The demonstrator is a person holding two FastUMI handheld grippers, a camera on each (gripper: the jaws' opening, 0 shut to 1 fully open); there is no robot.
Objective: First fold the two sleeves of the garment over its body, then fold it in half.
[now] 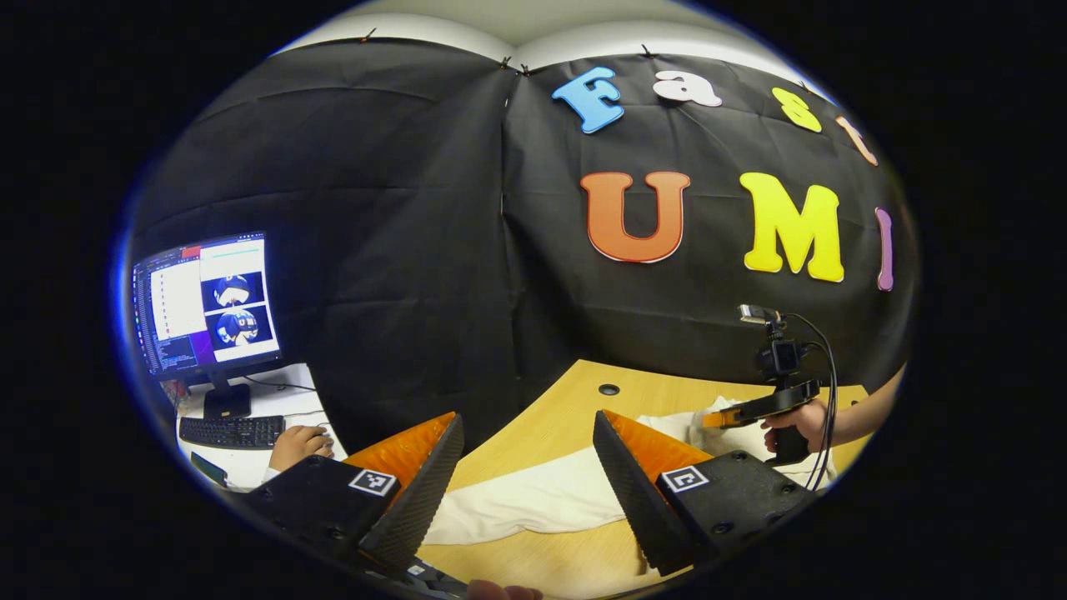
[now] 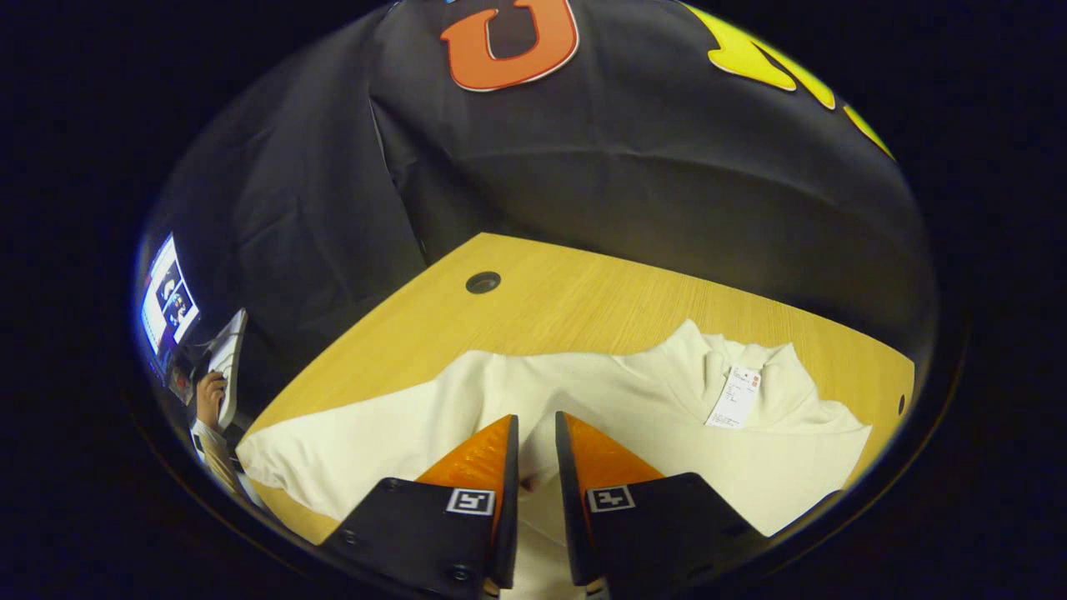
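Garment [image 2: 583,400]: one item, pale cream, lying spread on the wooden surface [image 2: 583,300], with its collar and one white tag [image 2: 733,396] on the side nearest the booth wall. It lies well short of the round cable hole [image 2: 483,282], of which one is seen in the surface.

Step in hand, by judgement: the first sleeve fold. The cloth in the right gripper view looks broadly flat, with a long lobe running from the collar region toward the surface's left end (probably a sleeve, though the fisheye makes this uncertain). No finished fold can be confirmed.

Hand-held grippers counted: two. The right hand-held gripper [image 2: 536,433] sits low over the garment on the near side of the tag, fingers drawn close with a narrow gap; whether cloth is pinched between them cannot be told. The same tool appears in the left gripper view, held by a hand [image 1: 792,421] over the garment's far part. The left hand-held gripper [image 1: 528,437] stands wide open, holding nothing, above the garment's near edge.

Next move, by judgement: a firm pinch on a sleeve end, then a lift and carry across toward the tag, laid flat without dragging the body.

Off the surface, away from the garment: one monitor [image 1: 206,302], one keyboard [image 1: 232,431], and a second person's hand [image 1: 298,444].
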